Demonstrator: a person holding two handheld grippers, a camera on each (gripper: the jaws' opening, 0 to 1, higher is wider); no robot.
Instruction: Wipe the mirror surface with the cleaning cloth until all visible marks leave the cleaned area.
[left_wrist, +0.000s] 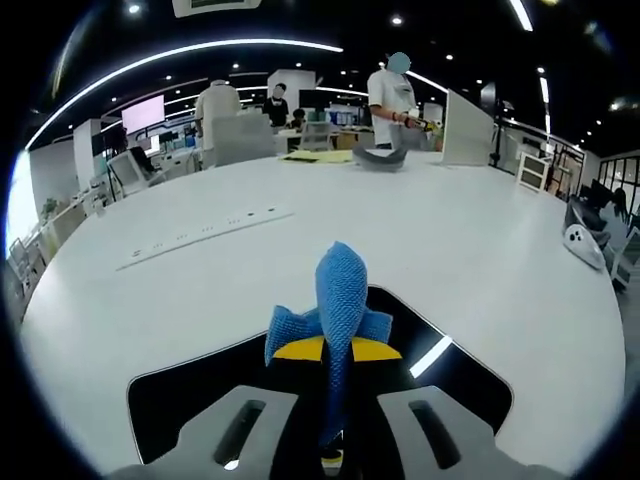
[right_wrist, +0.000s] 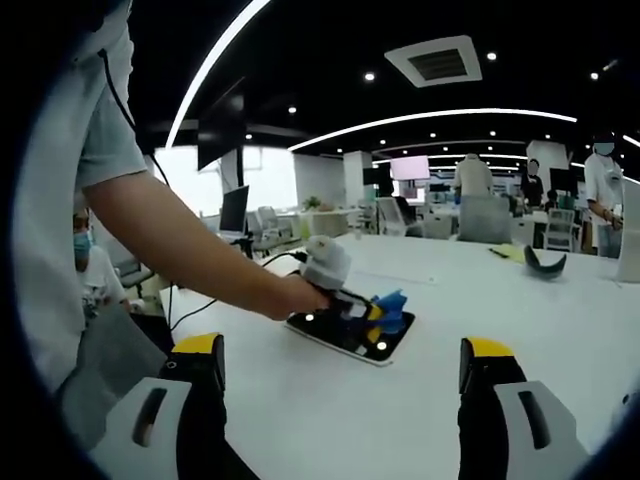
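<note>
The blue cleaning cloth (left_wrist: 341, 292) is bunched and stands up between the jaws of my left gripper (left_wrist: 337, 365), which is shut on it. Under it lies the mirror (left_wrist: 190, 395), a dark rounded slab on the white table (left_wrist: 300, 240), reflecting a ceiling light. In the right gripper view a person's hand (right_wrist: 290, 297) holds the left gripper (right_wrist: 350, 308) over the mirror (right_wrist: 345, 338), with the cloth (right_wrist: 392, 304) at its far end. My right gripper (right_wrist: 340, 395) hovers well short of the mirror, jaws wide apart with nothing between them.
A flat white strip (left_wrist: 205, 235) lies on the table to the left. A grey curved object (left_wrist: 380, 158) and a white upright panel (left_wrist: 466, 130) stand at the far side. A white device (left_wrist: 585, 245) sits at the right edge. Several people stand beyond.
</note>
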